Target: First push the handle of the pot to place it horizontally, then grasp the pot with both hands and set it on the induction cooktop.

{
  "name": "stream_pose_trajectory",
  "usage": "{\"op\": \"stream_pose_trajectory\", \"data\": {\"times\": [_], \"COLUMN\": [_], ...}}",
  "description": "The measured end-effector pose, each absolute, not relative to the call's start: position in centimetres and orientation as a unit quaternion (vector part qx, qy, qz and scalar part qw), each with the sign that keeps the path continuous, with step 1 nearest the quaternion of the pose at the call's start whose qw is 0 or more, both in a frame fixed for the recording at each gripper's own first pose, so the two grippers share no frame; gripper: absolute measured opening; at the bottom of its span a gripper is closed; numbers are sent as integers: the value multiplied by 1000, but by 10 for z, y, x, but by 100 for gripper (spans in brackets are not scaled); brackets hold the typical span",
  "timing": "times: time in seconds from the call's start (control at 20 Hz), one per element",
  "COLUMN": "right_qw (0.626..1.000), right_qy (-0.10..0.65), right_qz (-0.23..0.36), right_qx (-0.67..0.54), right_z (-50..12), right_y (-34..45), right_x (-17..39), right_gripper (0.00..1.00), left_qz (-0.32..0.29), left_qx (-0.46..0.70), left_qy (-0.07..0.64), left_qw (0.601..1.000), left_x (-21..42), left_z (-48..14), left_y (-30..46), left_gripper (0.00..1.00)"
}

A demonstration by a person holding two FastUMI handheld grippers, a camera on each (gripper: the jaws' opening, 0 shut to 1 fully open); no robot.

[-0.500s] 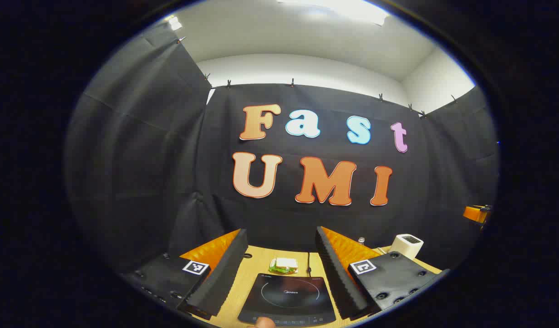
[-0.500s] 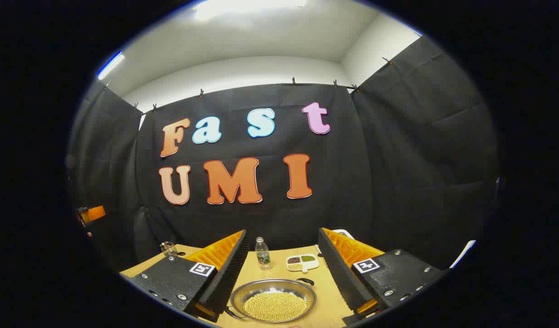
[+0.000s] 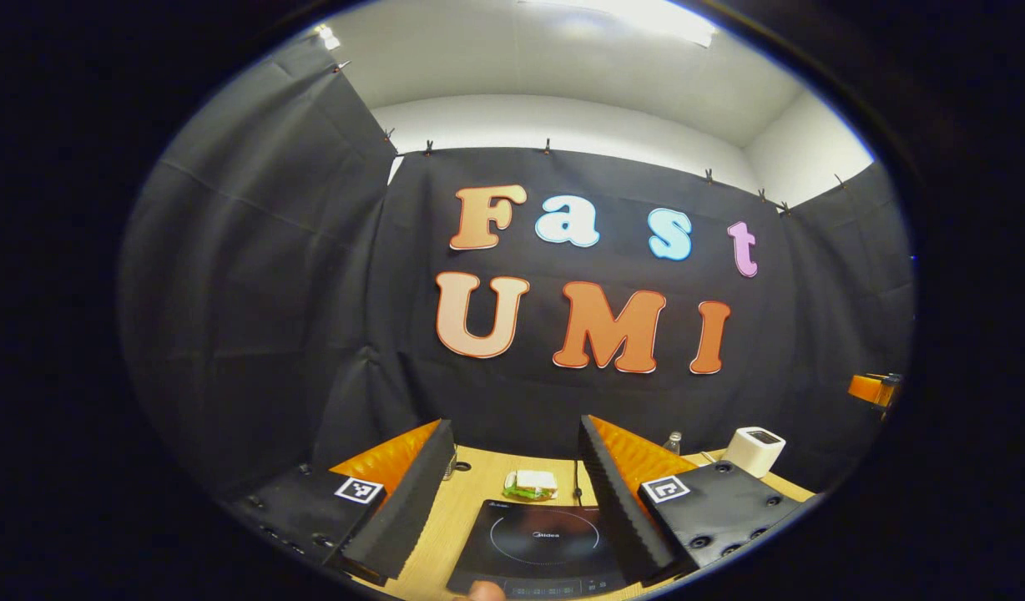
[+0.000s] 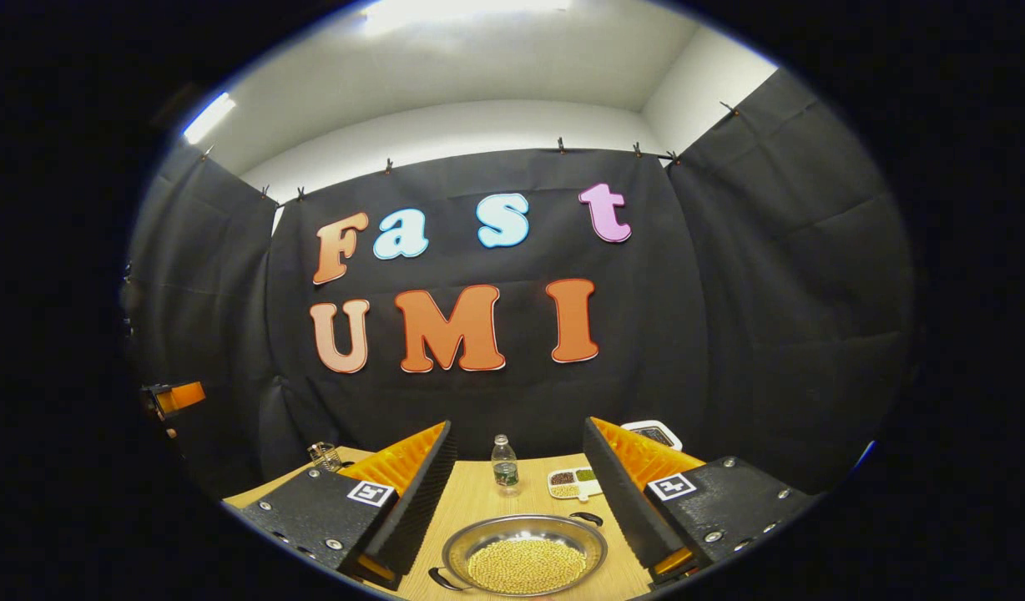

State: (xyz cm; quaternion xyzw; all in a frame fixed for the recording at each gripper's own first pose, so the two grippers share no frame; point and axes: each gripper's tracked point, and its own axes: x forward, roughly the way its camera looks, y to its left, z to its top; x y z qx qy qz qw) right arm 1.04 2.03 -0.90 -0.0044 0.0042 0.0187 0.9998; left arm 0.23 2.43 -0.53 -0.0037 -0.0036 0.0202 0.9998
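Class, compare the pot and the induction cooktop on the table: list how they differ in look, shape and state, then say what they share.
1. The pot is shiny metal; the induction cooktop is flat, dark and glossy.
2. The pot is round with small dark handles at its rim; the cooktop is a rectangular slab with a ring marked on top.
3. The pot holds a heap of yellowish beans; the cooktop's surface is bare.

Both rest on the wooden table, each between open gripper fingers, untouched.

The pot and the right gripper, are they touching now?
Apart. The right gripper view shows the pot lying on bare table between the open fingers of the right gripper, wood visible on both sides.
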Motion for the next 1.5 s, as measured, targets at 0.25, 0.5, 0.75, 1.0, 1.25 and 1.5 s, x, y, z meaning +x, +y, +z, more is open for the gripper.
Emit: {"op": "stream_pose_trajectory", "data": {"times": [0.25, 0.5, 0.75, 1.0, 1.25, 1.5], "right_qw": [1000, 1000, 999, 998, 995, 989], "right_qy": [6, 7, 21, 34, 79, 133], "right_qz": [24, 28, 41, 45, 49, 54], "right_qx": [-3, 5, -6, -19, -22, -22], "right_z": [-12, -16, -27, -42, -84, -140], "right_y": [22, 24, 32, 33, 31, 31], "right_x": [7, 2, -1, -1, -2, -7], "right_gripper": [95, 100, 74, 36, 5, 0], "left_qz": [9, 13, 18, 14, 17, 18], "left_qx": [-5, 7, 4, 7, 11, 10], "left_qy": [0, -2, -7, -3, -5, -3], "left_qw": [1000, 1000, 1000, 1000, 1000, 1000], "left_x": [-7, -18, -21, -22, -24, -24], "left_z": [-2, -1, 3, 1, 1, -2], "left_y": [15, 19, 24, 21, 22, 25], "left_gripper": [97, 97, 97, 97, 97, 97]}}
